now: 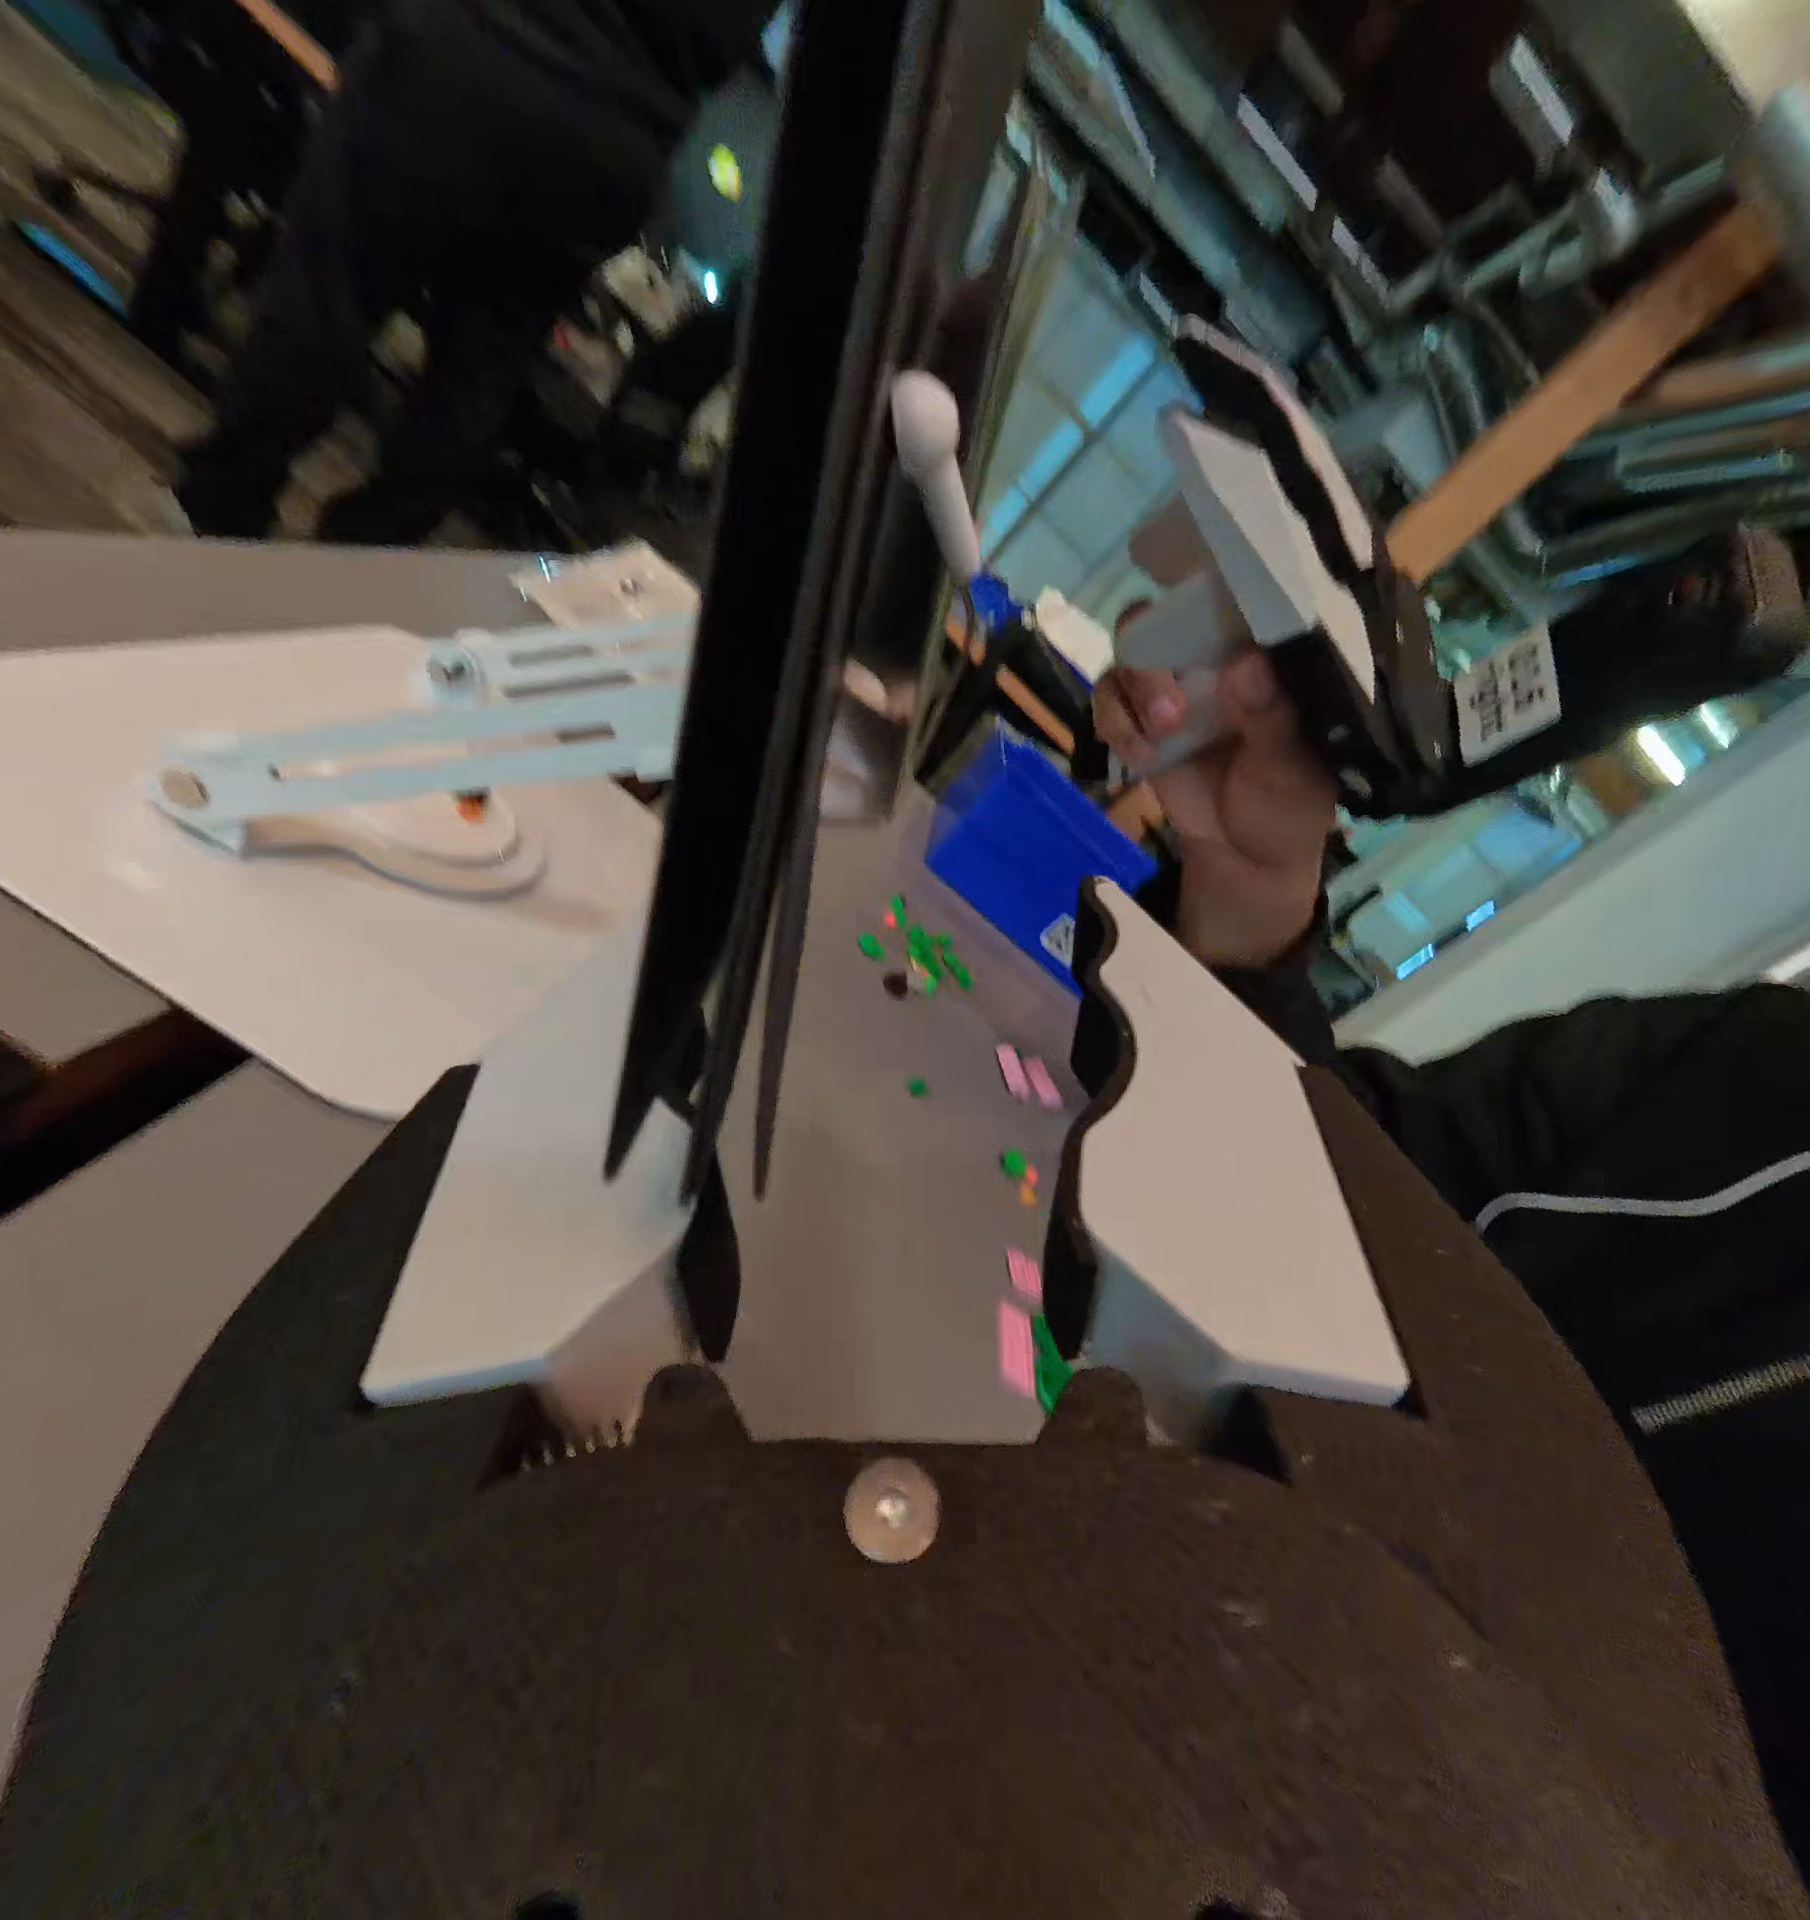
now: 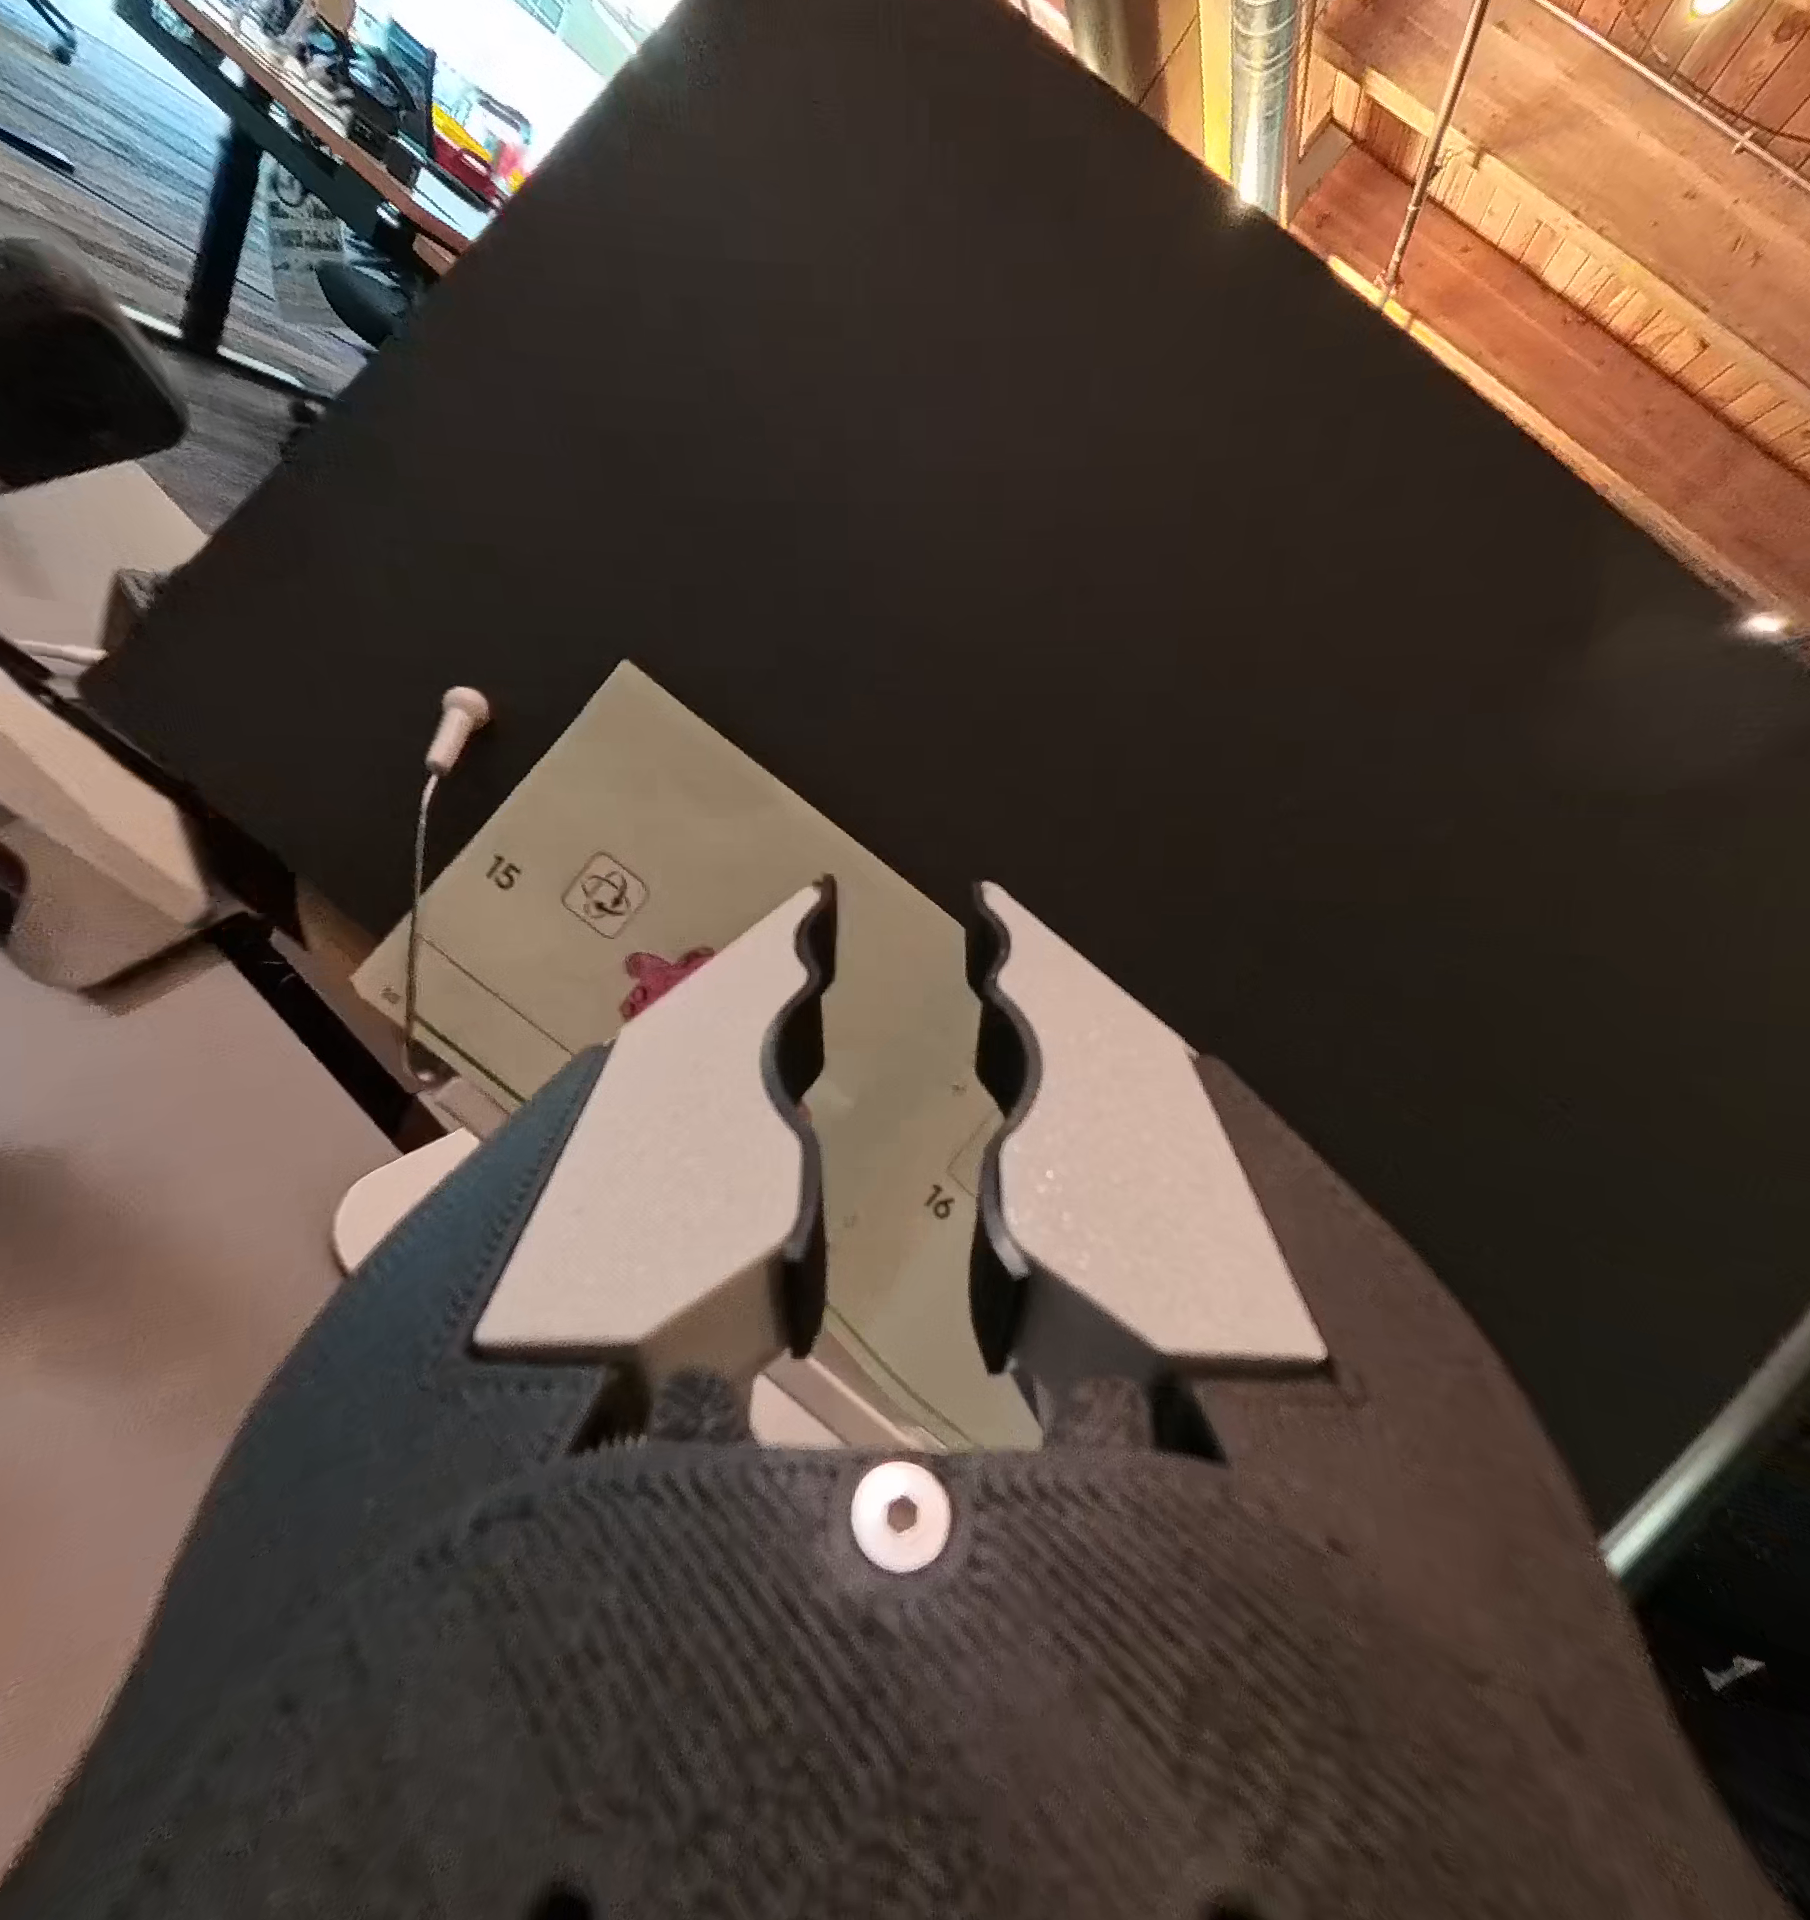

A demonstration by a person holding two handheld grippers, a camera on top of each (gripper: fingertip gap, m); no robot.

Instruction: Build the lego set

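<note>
Left gripper (image 1: 885,1122), with grey fingers and black wavy pads, stands wide apart and holds nothing. From its wrist view I note a tall black panel (image 1: 776,582) rising edge-on over the left finger and blocking much of the grey tabletop (image 1: 859,1299). Small green, pink and orange lego pieces (image 1: 922,951) lie scattered on that tabletop, right of the panel. A blue plastic bin (image 1: 1026,842) sits beyond them. A white jointed stand (image 1: 381,748) rests on the far side of the panel. A person's hand (image 1: 1223,758) holds the right gripper (image 1: 1265,540) raised above the bin.

Right gripper (image 2: 901,1122), in its own view, shows a clear gap between the pads, nothing between them. I see a pale green instruction booklet (image 2: 662,831) propped against the broad black panel (image 2: 984,468), directly ahead of the fingers. A white knob on a thin cord (image 2: 461,717) hangs beside the booklet.
</note>
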